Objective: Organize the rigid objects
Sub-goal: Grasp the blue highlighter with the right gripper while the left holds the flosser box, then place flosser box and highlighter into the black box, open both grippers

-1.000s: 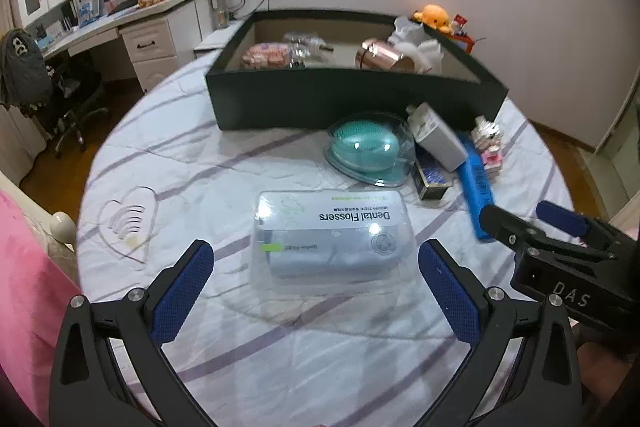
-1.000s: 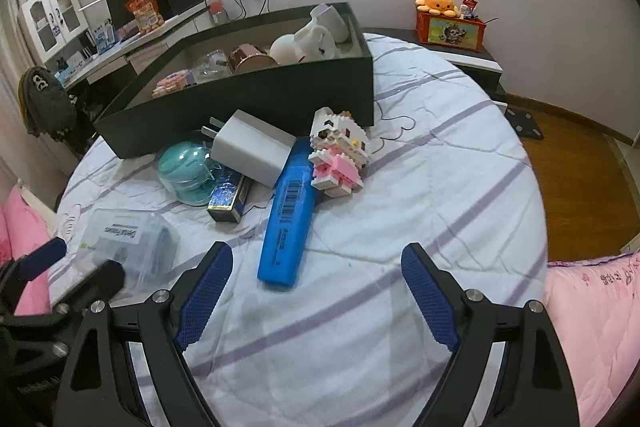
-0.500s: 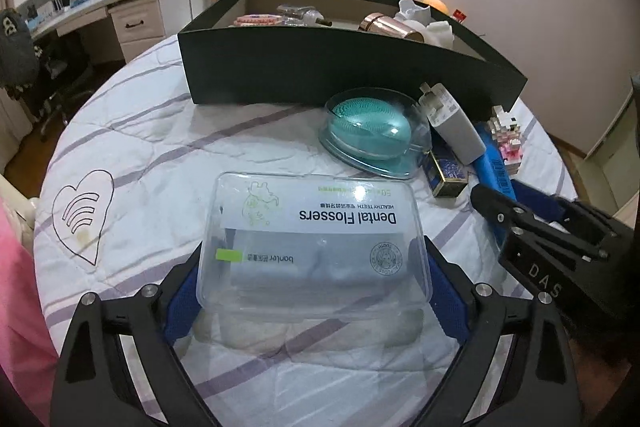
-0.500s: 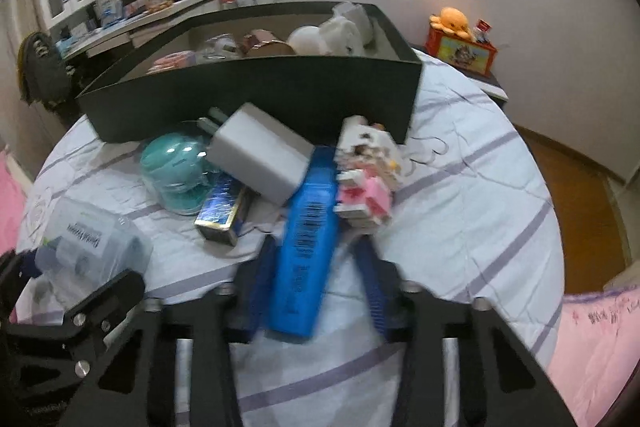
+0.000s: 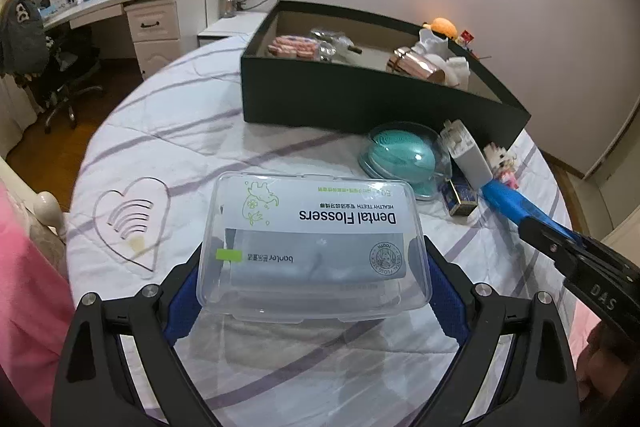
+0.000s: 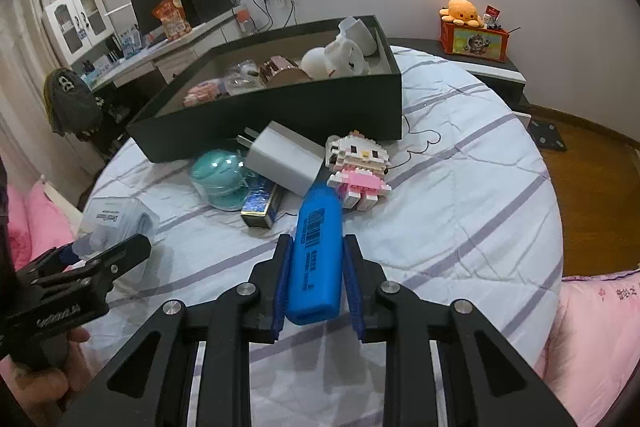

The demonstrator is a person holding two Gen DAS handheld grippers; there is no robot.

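From the left wrist, the left gripper (image 5: 312, 291) clamps the clear dental flosser box (image 5: 312, 243) by its two short ends, apparently raised off the bedspread (image 5: 192, 131), probably bound for the dark storage box (image 5: 360, 95) ahead.

From the right wrist, the right gripper (image 6: 316, 279) pinches the blue highlighter (image 6: 316, 251) lengthwise between its pads, its tip pointing toward the storage box beyond the charger (image 6: 284, 159).

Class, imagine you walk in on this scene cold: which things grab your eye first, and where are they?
The clear box of dental flossers fills the front of the left view, clamped between the left gripper fingers. In the right view, the right gripper is closed on a bright blue marker above the striped cloth. Behind both stands a long dark box already holding items, with a teal case and a white charger just before it.
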